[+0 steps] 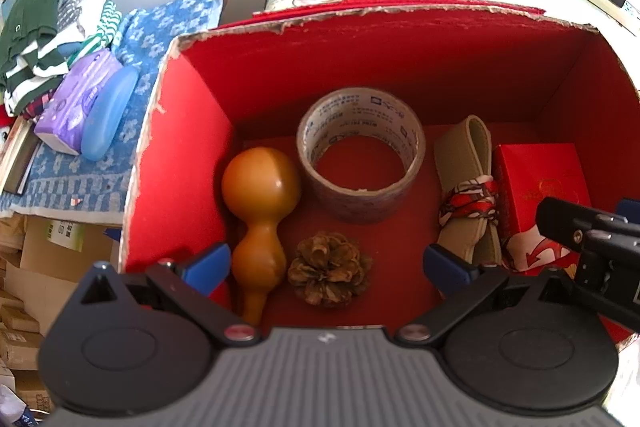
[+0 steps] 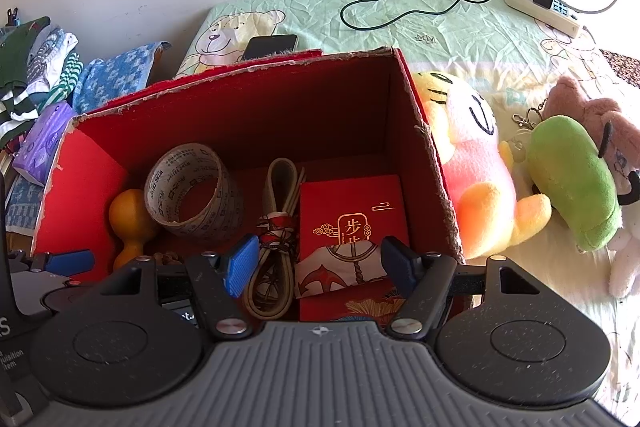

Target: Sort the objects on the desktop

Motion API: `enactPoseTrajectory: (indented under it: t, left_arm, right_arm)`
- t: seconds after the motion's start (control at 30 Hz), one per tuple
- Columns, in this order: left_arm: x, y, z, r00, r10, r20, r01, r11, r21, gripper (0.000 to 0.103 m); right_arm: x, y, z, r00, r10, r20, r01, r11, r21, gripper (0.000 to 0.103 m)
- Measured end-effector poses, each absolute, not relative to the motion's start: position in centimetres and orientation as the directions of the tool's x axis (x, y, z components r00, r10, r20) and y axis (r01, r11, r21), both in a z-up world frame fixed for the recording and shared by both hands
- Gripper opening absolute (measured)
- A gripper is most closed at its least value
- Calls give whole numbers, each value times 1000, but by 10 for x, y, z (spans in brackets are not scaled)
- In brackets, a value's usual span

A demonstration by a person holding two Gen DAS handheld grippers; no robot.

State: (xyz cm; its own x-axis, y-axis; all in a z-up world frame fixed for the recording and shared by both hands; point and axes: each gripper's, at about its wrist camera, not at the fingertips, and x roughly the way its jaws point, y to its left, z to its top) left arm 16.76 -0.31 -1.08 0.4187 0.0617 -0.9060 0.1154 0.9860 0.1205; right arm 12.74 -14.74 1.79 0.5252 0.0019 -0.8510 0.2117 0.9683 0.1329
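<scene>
Left tool [image 1: 326, 263]: blue pads spread wide, nothing between them, hovering over the near edge of the box [image 1: 280, 23]. Right tool [image 2: 316, 267]: also spread and empty, poised over the box's right half.

Directly ahead of the left tool, between its pads: pinecone [image 1: 329, 269] on the box floor. Just left of it, touching or nearly so: gourd [image 1: 260, 203], long axis running away from the tool, fat bulb at the far end, narrow neck nearest. Beyond the pinecone: tape roll [image 1: 360, 151], tilted on its side with the hole facing the camera. Further right: a folded beige strap [image 1: 466, 187] bound with a red patterned ribbon, then a red packet [image 1: 538, 195] against the right wall.

Below the right tool: packet [image 2: 352, 223] lying flat, long axis pointing away, with the strap just beside its left edge.

Outside the box, on the bed [image 2: 400, 11] to the right: 2 plush toys, orange-pink [image 2: 476, 171] and green [image 2: 572, 187], both well apart from either tool. Right tool nearer to them by far.

Judgement: if the plush toys are next to be sorted, right tool to swing right, past the box wall; orange-pink toy closest, resting against that wall.
</scene>
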Motion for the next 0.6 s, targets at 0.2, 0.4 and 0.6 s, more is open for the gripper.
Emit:
enactPoseTrajectory:
  t: [0.2, 0.4, 0.6]
  left_arm:
    - [168, -3, -11, 418, 64, -906, 116, 986, 123, 103]
    - [167, -4, -12, 419, 80, -905, 114, 984, 139, 103]
    - [167, -5, -12, 417, 82, -905, 116, 983, 142, 103]
  right_arm:
    - [127, -147, 18, 526, 1, -851, 212, 968, 132, 70]
    - [128, -147, 17, 527, 1, -850, 208, 969, 131, 70]
    - [127, -148, 17, 532, 5, -847, 200, 971, 131, 71]
